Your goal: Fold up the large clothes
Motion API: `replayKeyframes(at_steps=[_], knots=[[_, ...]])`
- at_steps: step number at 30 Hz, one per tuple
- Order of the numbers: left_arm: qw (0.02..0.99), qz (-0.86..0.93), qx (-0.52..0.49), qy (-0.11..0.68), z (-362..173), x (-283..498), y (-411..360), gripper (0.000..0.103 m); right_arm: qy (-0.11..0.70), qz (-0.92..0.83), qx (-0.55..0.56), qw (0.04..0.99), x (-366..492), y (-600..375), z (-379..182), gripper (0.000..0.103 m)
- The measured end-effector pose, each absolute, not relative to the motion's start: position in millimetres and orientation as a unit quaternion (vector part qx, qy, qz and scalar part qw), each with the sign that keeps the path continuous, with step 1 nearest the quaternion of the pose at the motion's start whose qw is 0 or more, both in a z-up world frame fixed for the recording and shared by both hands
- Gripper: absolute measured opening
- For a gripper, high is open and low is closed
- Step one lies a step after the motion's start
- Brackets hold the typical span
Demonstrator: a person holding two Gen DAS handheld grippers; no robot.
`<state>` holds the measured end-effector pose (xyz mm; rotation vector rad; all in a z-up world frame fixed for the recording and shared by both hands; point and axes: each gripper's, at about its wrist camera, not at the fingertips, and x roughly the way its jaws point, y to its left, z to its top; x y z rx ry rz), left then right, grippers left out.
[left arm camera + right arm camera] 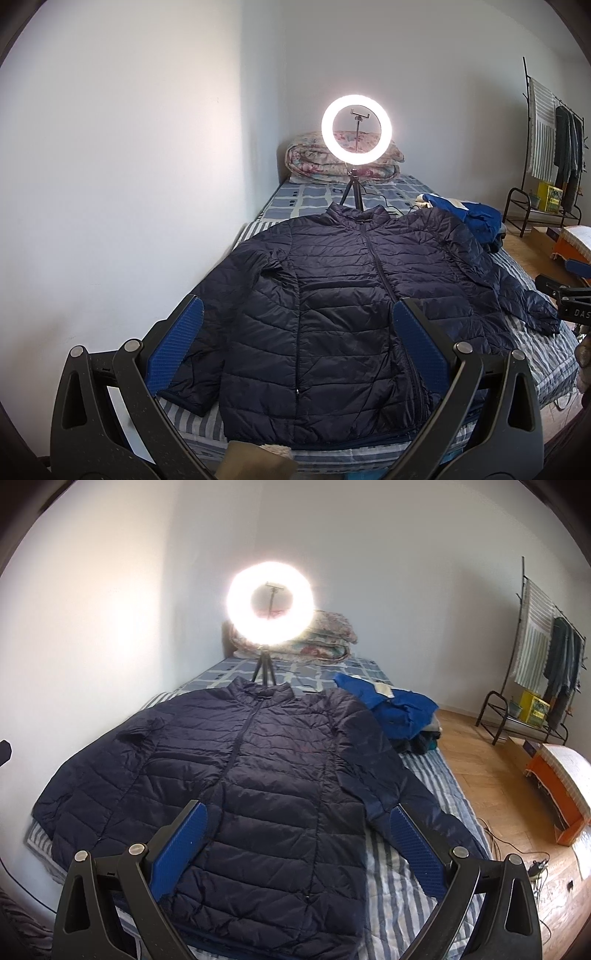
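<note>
A dark navy quilted puffer jacket [343, 306] lies flat and zipped, front up, on the striped bed [535, 354], collar at the far end, sleeves spread to both sides. It also shows in the right wrist view [266, 771]. My left gripper [299, 314] is open and empty, held above the jacket's lower left part. My right gripper [299, 816] is open and empty, held above the jacket's lower right part, near its right sleeve [410, 797]. The right gripper's body [569, 299] shows at the right edge of the left wrist view.
A lit ring light on a tripod [356, 129] stands on the bed behind the collar, before a folded floral quilt [314, 158]. Blue clothes [391, 705] are piled at the bed's right. A white wall runs along the left. Wooden floor, a clothes rack [543, 657] and an orange box [557, 786] are right.
</note>
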<state>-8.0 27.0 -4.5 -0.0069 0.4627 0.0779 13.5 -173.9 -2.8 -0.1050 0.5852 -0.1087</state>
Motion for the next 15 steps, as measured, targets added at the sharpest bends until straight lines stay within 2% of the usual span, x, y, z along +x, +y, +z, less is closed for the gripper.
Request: replayKeyframes(at_steps=[7,10,15], knots=[[0.971,0.054,-0.012,0.234,-9.0,-14.7,49.8,0.103,0.279,-0.037,-0.077,0.957,28.8,-143.3,-3.9,0.1],[0.969,0.067,-0.02,0.235,-10.9,-16.5,62.6,0.103,0.286,-0.019,-0.087,0.954,38.8,-129.5,-6.2,0.095],[0.97,0.081,-0.031,0.228,-11.0,-24.2,81.8,0.103,0.289,0.006,-0.098,0.952,52.5,-106.5,-7.1,0.095]])
